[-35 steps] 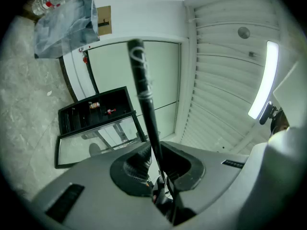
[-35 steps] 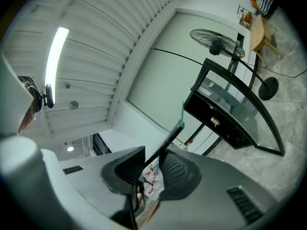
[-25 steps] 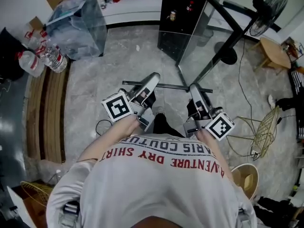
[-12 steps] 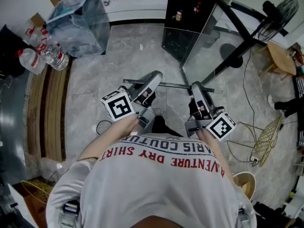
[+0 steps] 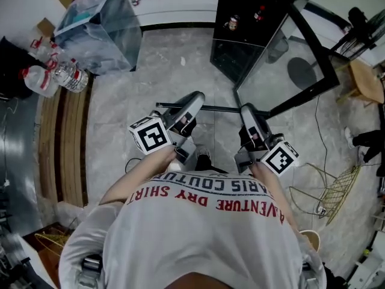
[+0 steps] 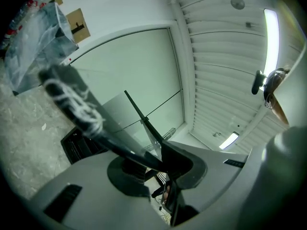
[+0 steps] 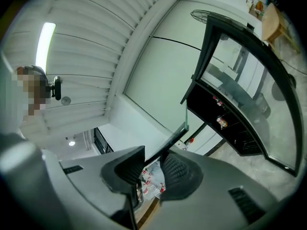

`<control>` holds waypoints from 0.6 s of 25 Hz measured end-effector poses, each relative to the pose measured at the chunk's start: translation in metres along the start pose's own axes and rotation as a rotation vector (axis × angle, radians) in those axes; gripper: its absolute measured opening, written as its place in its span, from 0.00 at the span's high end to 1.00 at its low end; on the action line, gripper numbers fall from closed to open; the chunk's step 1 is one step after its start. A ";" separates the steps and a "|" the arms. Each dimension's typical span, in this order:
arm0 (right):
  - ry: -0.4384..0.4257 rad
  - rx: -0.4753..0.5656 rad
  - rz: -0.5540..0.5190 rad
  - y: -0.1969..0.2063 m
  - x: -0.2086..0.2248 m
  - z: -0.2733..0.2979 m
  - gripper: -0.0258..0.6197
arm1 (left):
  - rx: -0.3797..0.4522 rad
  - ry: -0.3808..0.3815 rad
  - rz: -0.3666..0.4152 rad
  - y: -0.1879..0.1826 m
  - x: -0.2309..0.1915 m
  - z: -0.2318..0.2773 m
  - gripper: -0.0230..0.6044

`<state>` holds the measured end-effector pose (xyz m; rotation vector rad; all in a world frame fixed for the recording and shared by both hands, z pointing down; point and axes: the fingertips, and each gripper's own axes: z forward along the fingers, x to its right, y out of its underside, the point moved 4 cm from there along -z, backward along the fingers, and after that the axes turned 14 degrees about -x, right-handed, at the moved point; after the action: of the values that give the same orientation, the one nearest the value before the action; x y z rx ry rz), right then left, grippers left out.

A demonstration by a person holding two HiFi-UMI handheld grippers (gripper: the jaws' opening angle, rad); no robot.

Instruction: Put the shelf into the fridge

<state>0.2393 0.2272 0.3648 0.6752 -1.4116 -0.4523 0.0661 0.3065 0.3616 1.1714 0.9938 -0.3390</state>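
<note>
In the head view the shelf shows only as a dark bar, its glass pane too clear to trace against the floor, and the person's shirt hides their legs. The fridge is cut off by the top edge, and the small things inside it are too small to name. In the left gripper view the shelf's near end is smeared with blur.

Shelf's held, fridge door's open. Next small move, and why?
Likely ease the glass shelf forward toward the open fridge, which stands some way ahead. The left gripper has just been opening its jaws with the shelf edge between them, so go gently.
</note>
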 end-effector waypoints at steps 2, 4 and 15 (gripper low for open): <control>0.005 -0.001 0.005 -0.011 0.012 0.011 0.81 | -0.003 -0.007 -0.008 -0.011 -0.011 0.011 0.81; 0.014 -0.005 0.019 -0.021 0.025 0.022 0.81 | -0.003 -0.013 -0.011 -0.024 -0.021 0.023 0.81; 0.010 -0.013 0.011 -0.081 0.079 0.080 0.81 | -0.007 -0.021 -0.007 -0.088 -0.071 0.080 0.81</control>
<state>0.1786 0.1028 0.3714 0.6581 -1.4011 -0.4478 0.0040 0.1829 0.3683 1.1567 0.9799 -0.3526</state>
